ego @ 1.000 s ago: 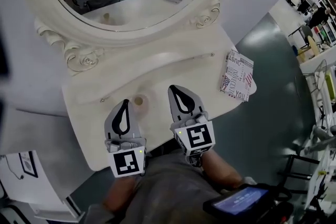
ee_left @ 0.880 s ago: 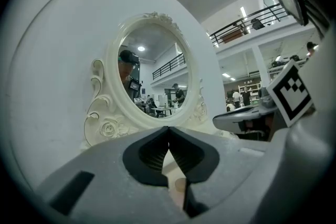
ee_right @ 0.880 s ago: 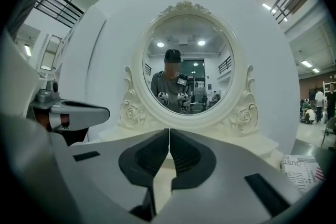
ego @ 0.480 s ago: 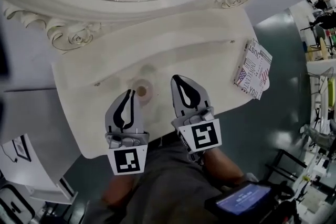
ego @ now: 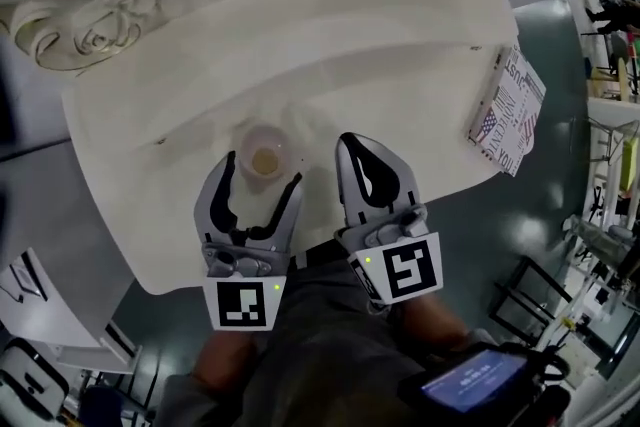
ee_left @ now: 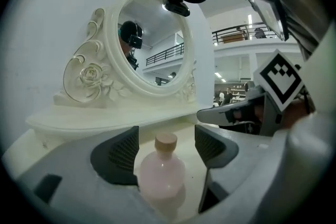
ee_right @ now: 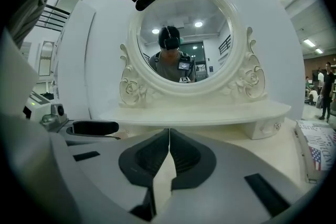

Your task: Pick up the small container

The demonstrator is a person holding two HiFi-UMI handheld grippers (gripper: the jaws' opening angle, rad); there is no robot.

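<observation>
Head view, dressing table (ego: 400,45): cream top, seen steeply from above, with the carved frame of a mirror (ego: 90,20) along its back.
Head view, small bottle (ego: 264,158): stands upright on the table top near the front edge, pale pink with a tan cap.
Head view, left gripper (ego: 262,173): jaws spread wide, one tip on each side of the small bottle; they have just been opening.
Head view, right gripper (ego: 352,143): just beside the left one, over the front of the table, jaws pressed together.
Head view, printed box (ego: 507,110): lies at the table's right edge, well apart from both grippers.

Left gripper view, jaws: apart, the dark ribbed pads standing on either side of the small bottle.
Left gripper view, small bottle: between the pads, nearer the left pad, a clear gap to the right pad; neither pad presses on it.
Left gripper view, background: oval mirror with a rose carving on its frame.

Right gripper view, jaws: closed tip to tip, nothing between them.
Right gripper view, background: the mirror straight ahead, the printed box at far right.
</observation>
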